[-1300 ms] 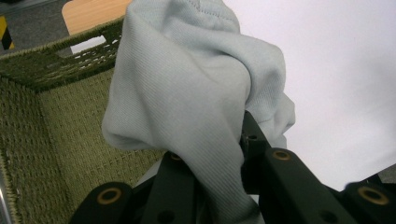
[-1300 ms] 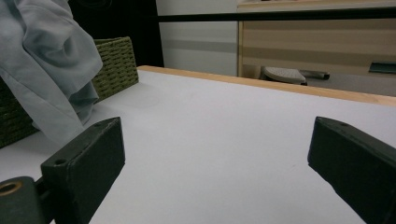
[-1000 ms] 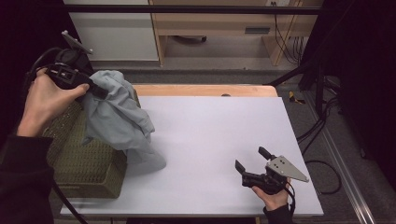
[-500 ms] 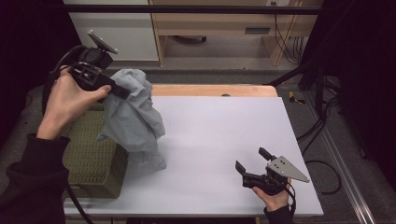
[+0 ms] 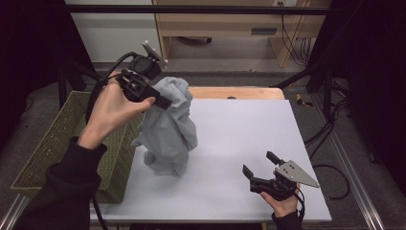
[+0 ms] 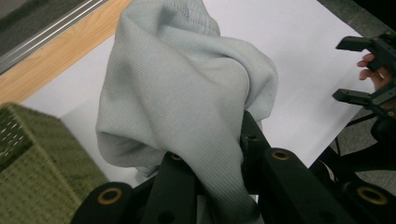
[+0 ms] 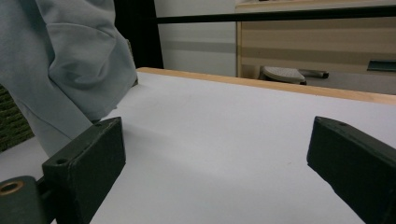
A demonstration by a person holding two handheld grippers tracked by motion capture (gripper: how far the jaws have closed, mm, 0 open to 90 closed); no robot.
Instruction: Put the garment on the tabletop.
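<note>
White surface [image 5: 239,139] with a light wooden strip along its far edge, set in a dim room; pale cabinets and a wooden desk stand behind it, cables hanging at the far right. A woven olive-green basket [image 5: 62,143] sits at the surface's left edge, its right wall under the person's left forearm. Left hand-held gripper [image 5: 165,102] is raised above the near-left part of the surface, jaws pinched on the top of a light grey-blue garment [image 5: 167,129]. The garment, a soft ribbed knit, hangs down in a bunched column from the jaws; its lower folds touch the surface just beside the basket. In the left gripper view the fabric [image 6: 187,102] bulges up between and over the two black jaws, with a corner of the basket [image 6: 32,158] at lower left. Right hand-held gripper [image 5: 261,165] rests low near the front-right corner of the surface, well apart from the garment, jaws spread wide with nothing between them, grey three-cornered plate on top. In the right gripper view the two spread jaws frame bare surface [image 7: 224,140], and the hanging garment [image 7: 65,60] shows at upper left.
</note>
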